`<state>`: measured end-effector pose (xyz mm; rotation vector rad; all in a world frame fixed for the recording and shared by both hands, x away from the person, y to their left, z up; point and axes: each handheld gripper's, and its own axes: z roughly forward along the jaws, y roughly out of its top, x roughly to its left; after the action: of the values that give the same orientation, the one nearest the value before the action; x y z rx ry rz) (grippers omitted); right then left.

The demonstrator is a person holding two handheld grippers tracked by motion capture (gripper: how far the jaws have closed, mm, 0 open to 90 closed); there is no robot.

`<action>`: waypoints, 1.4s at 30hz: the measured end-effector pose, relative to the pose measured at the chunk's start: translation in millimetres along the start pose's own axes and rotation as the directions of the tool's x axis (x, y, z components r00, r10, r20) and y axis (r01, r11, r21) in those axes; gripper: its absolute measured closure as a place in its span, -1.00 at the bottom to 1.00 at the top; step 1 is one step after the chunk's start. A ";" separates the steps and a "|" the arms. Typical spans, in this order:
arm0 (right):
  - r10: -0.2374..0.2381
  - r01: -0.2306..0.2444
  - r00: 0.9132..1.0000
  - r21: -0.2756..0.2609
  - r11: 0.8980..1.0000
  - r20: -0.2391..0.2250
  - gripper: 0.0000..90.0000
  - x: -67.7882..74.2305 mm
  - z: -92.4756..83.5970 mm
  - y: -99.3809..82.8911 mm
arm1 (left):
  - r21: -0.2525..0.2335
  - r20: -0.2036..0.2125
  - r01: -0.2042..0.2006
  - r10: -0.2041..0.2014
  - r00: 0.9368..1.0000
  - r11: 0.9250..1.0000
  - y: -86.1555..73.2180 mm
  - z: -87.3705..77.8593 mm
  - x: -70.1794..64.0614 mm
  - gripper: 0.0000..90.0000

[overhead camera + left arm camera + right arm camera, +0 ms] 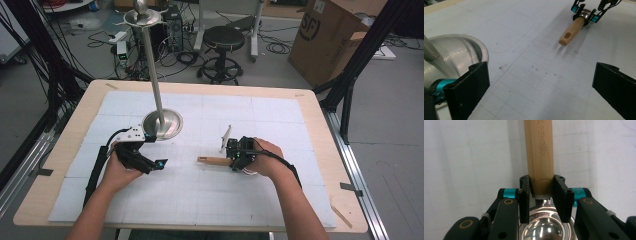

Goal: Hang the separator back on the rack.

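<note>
A: While the right tool (541, 195) squeezes the ladle (215, 161), where is the ladle?

B: It lies on the white surface (200, 200), a bit right of the middle. Its wooden handle (539, 152) sticks out to the left, away from the hand.

A: What part does the tool grab?

B: The end of the wooden handle, right where it meets the shiny metal bowl (545, 227). Both black pads press on the wood, one on each side. The bowl sits under the tool, close to the hand.

A: Are the jaws wide?

B: No, they are pulled in tight on the handle.

A: And the left tool (161, 164)?

B: Its jaws stand wide apart with nothing between them. It rests low over the surface, just beside the round metal base (170, 125) of a tall stand (152, 70).

A: Is the stand touching the ladle?

B: No, they are well apart. The stand is up and to the left, with a thin pole going up to a hook ring at the top.

A: Can the left tool see the ladle?

B: Yes, farther off, with the handle pointing toward it.
</note>
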<state>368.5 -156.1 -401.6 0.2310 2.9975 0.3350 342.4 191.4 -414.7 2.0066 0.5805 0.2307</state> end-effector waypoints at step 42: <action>0.148 -0.166 0.985 -0.672 0.722 -0.085 0.52 -7.7 -89.8 0.4 | -0.006 -0.002 -0.004 0.004 1.000 1.000 0.5 -0.9 -0.3 -0.96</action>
<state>364.3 -175.8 -313.8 0.3995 2.6393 1.4154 341.9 191.8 -413.8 2.0019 0.5765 0.2363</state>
